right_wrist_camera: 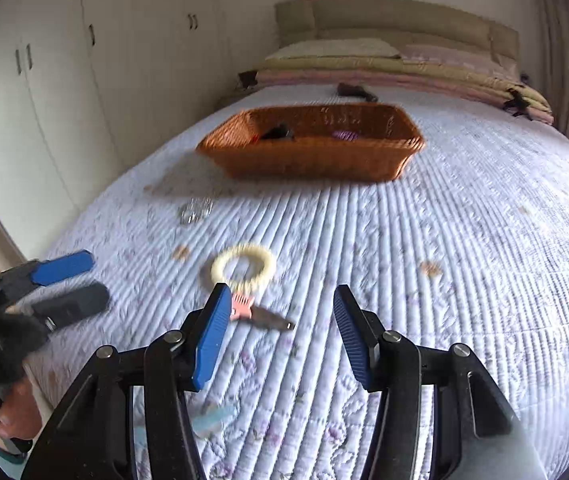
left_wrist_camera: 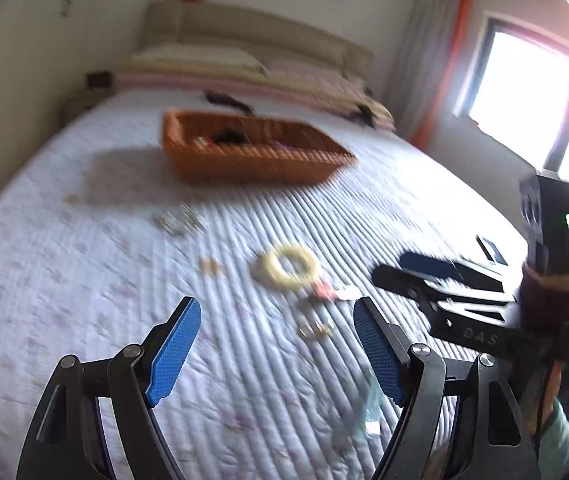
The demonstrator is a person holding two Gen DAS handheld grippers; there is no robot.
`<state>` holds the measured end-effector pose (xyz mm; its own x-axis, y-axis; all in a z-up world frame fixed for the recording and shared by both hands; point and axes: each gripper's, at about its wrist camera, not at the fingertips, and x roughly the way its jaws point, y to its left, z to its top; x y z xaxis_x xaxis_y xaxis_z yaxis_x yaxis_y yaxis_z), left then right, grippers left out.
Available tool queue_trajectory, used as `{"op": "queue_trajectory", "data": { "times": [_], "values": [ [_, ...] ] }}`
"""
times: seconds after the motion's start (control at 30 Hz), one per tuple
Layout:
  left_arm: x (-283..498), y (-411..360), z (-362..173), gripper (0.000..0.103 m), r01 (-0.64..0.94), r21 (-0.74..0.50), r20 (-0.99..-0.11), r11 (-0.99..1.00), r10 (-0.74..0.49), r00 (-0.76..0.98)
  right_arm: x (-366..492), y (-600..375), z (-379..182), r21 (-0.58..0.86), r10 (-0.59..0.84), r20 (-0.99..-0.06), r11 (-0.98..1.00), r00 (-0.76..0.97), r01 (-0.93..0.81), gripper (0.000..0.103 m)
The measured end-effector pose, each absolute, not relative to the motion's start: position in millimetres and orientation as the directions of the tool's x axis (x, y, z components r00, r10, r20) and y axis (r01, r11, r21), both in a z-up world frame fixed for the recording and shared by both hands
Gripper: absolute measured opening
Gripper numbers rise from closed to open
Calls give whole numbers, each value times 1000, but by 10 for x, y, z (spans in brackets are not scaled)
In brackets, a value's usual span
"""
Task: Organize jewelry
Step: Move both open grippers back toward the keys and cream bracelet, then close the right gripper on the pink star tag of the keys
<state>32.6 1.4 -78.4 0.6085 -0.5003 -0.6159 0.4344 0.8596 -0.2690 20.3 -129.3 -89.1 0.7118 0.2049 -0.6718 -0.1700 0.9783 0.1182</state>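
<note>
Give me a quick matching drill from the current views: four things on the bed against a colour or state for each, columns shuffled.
Things:
1. wicker basket
2. beaded bracelet
3. small comb clip
4. left gripper

Colour or state:
A. cream ring lying flat on the quilt
B. open, holding nothing
C. pink, just in front of the bracelet
D. orange-brown, already holding a few dark and purple items

Pairs: 1-D, 2-A, 3-C, 4-B
</note>
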Motion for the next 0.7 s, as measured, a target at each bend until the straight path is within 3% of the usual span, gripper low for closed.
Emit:
{"op": "queue_trajectory", "data": {
  "times": [0.33, 0.7],
  "values": [
    [389, -91, -1053, 79, 472, -307, -657, 827, -543, 524, 418, -1319, -1076, 127, 272, -735, 955, 621, -269, 53],
    [458, -157, -1137, 79, 499, -312, -672, 808, -559, 485, 628, -1067, -1192, 29, 251, -792, 926, 556, -376, 52]
  ]
}}
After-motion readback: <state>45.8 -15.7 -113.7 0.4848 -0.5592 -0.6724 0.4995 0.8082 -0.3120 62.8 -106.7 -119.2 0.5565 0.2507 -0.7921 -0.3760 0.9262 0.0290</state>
